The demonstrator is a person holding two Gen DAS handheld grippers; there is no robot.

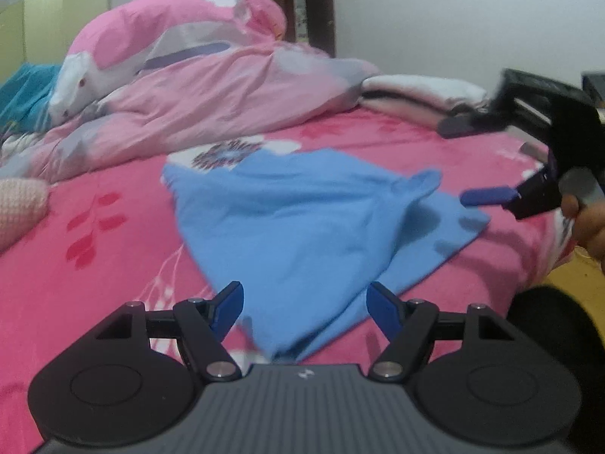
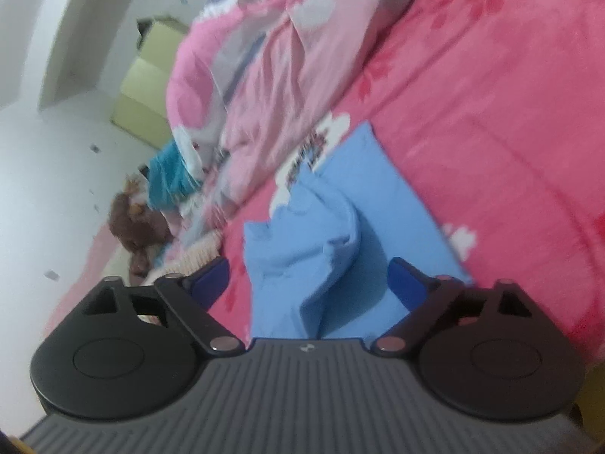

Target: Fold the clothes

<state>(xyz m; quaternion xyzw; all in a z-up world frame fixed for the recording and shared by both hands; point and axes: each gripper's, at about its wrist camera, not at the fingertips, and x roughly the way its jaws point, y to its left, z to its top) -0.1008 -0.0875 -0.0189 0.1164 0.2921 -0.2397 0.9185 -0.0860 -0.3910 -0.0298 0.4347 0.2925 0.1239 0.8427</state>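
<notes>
two tools are in our hands, and both are spread wide with nothing between their fingers. our left tool (image 1: pixel 305 308) hovers low over the near edge of the blue garment (image 1: pixel 302 223), its blue fingertips (image 1: pixel 228 310) apart on either side of the cloth's nearest corner without touching it, as far as we can tell. our right tool (image 2: pixel 308 283) is tilted and also gapes over the same blue garment (image 2: pixel 340 234); from the left wrist view we see it off to the right (image 1: pixel 487 196), one blue finger pointing at the cloth's far right edge, just beside it, with part of our hand (image 1: pixel 590 223) behind.

the garment lies on the bed, on a pink flowered sheet (image 1: pixel 94 249), partly folded: an upper layer is bunched into a ridge across a flatter layer beneath. behind it a pink quilt (image 1: pixel 196 87) is heaped up, and a stack of folded white clothes (image 1: pixel 419 94) sits near the bed's far right side. a brown plush toy (image 2: pixel 136 227) lies by the wall in the right wrist view. both views are blurred.
</notes>
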